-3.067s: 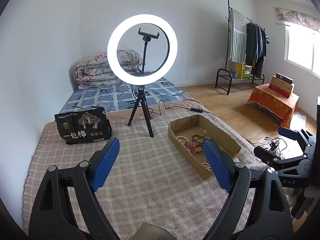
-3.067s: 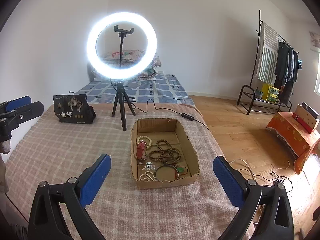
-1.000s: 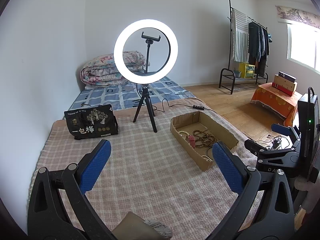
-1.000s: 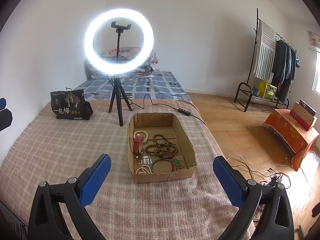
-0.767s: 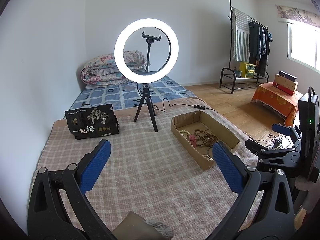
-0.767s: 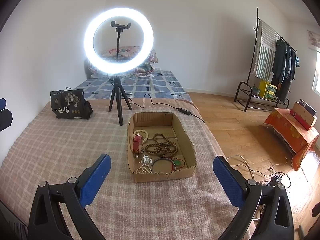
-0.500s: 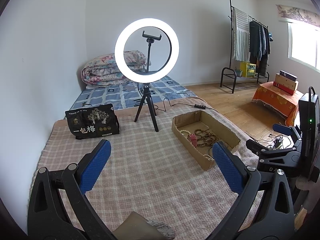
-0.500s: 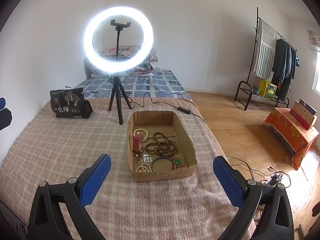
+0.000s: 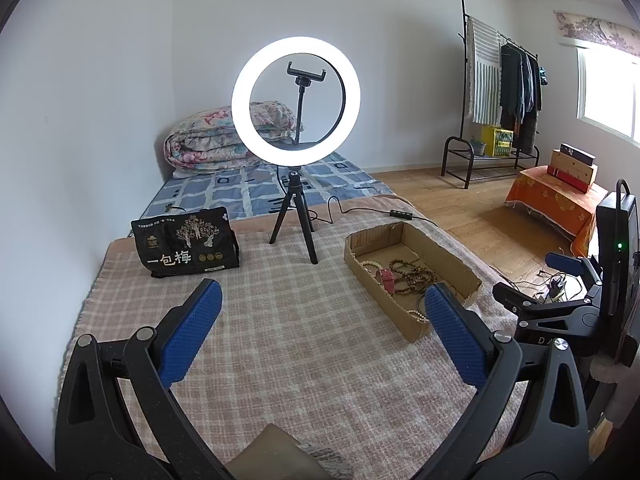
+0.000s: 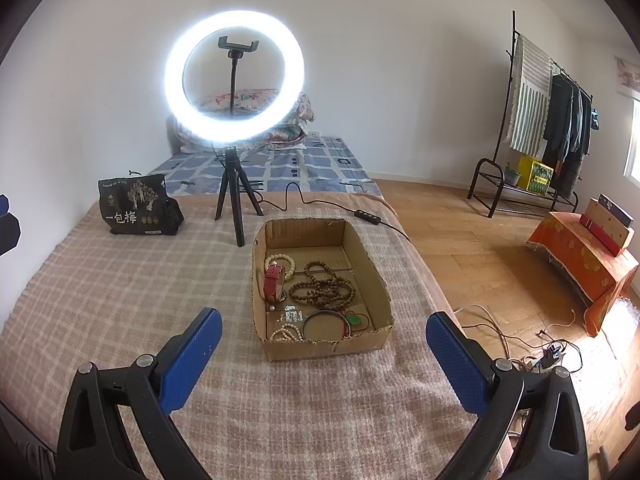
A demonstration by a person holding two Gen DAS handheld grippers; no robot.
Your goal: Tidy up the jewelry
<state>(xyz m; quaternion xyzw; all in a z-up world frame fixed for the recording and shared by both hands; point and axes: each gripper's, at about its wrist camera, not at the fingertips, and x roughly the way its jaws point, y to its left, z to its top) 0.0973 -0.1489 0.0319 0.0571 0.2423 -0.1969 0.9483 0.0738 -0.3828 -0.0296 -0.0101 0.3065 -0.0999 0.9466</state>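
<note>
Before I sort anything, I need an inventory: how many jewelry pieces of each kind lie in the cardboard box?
In the cardboard box:
Pale bead bracelets: 2
Dark brown bead strand pile: 1
Red watch strap: 1
Bangle: 1
Green pendant: 1
Small clear packet: 1
Total: 7

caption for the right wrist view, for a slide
Open right gripper facing a brown cardboard tray of bead bracelets on a pink checked blanket.

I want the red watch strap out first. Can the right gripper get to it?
Probably yes. The right gripper is open, the cardboard box has no lid, and the red watch strap lies uncovered near its left wall.
</note>
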